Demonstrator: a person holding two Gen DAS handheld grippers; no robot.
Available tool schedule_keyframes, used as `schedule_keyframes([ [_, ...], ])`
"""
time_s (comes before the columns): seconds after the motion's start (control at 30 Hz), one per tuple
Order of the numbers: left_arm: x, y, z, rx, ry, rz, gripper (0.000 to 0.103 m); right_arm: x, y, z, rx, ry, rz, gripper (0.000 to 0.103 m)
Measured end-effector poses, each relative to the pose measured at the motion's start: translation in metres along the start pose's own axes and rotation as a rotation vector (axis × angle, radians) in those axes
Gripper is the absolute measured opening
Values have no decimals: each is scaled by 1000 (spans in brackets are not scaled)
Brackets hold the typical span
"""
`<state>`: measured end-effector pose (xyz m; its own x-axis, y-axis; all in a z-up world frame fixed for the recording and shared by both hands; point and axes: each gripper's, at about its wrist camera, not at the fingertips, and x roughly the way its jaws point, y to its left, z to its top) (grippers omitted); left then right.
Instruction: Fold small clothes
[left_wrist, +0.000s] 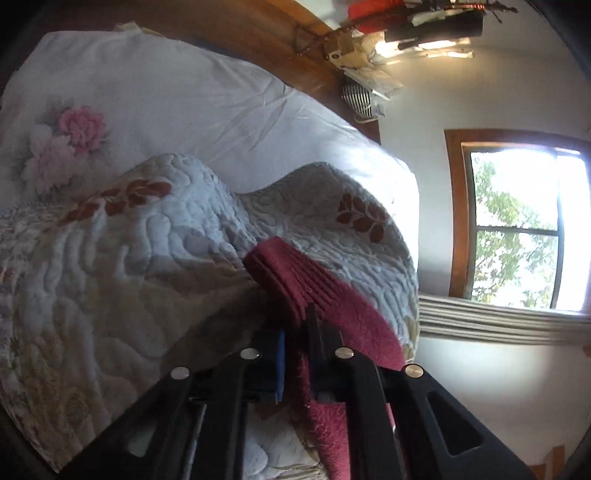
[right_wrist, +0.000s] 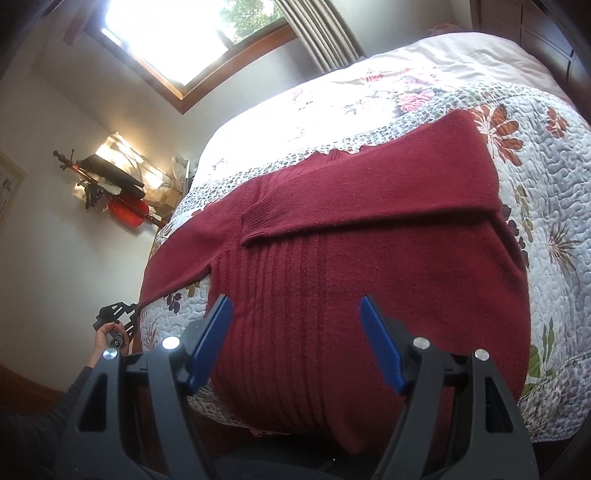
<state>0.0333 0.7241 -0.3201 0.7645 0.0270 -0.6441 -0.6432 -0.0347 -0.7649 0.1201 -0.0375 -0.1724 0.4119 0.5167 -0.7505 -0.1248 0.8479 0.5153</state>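
A dark red knitted sweater (right_wrist: 332, 236) lies spread on the quilted floral bedspread (right_wrist: 546, 177), one sleeve folded across its body. My right gripper (right_wrist: 295, 310) hovers open over the ribbed lower part, blue pads (right_wrist: 380, 343) wide apart with nothing between them. In the left wrist view my left gripper (left_wrist: 295, 332) is shut on the sweater's other sleeve (left_wrist: 295, 273), its ribbed cuff sticking out past the fingers. That left gripper (right_wrist: 118, 317) also shows small at the bed's left edge, held by a hand (right_wrist: 107, 336).
A white pillow with pink flowers (left_wrist: 155, 107) lies at the bed's head against a wooden headboard (left_wrist: 255, 29). A window (left_wrist: 517, 225) with a grey curtain is beside the bed. A shelf (right_wrist: 110, 184) holds clutter by the wall.
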Motion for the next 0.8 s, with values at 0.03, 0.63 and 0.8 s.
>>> schedule_keyframes([
  [0.03,-7,-9,-2,35,-18,-6,8,-1,1,0,-6,-4,4,71],
  [0.63,-75,-248,-195,777,22,-274,8,-16,-15,2,1,-45,43,71],
  [0.8,-51,-273,-279,966,103,-258,8,-22,-28,3,32,-63,52,72],
])
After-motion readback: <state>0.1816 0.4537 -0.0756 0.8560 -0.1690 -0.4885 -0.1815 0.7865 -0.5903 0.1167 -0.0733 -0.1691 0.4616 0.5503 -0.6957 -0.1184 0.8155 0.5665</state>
